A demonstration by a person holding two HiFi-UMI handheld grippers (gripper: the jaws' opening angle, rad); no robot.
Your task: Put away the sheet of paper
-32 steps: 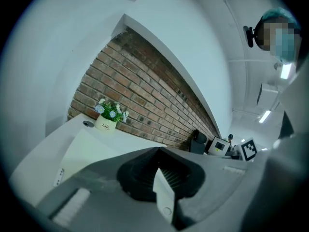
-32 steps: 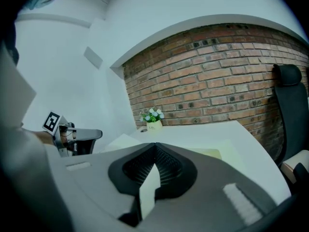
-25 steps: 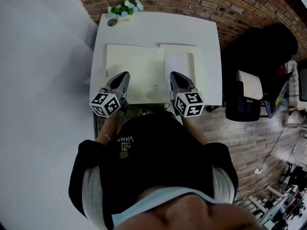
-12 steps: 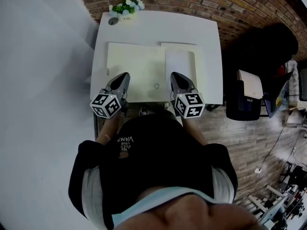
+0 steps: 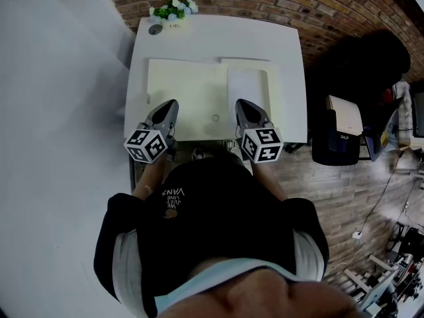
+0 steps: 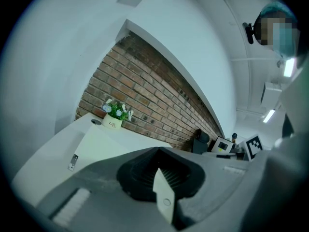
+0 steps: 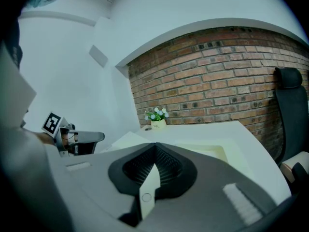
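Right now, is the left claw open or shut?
Shut. The left claw has its jaws pressed together along one seam, with nothing between them.

The person wears a black short-sleeved T-shirt (image 5: 218, 207) with small white lettering (image 5: 173, 195) on the chest. Pale grey long sleeves (image 5: 126, 257) show beneath it on both arms. A pale blue band lies at the near edge, perhaps a collar.

The left gripper (image 5: 171, 105) and the right gripper (image 5: 240, 103) are tapered grey shells. Each carries a black-and-white square-marker cube (image 5: 146, 144) at its near end. Inside the shells sit black ribbed pads (image 6: 166, 170) and a pale tab with a round rivet (image 6: 166, 202).
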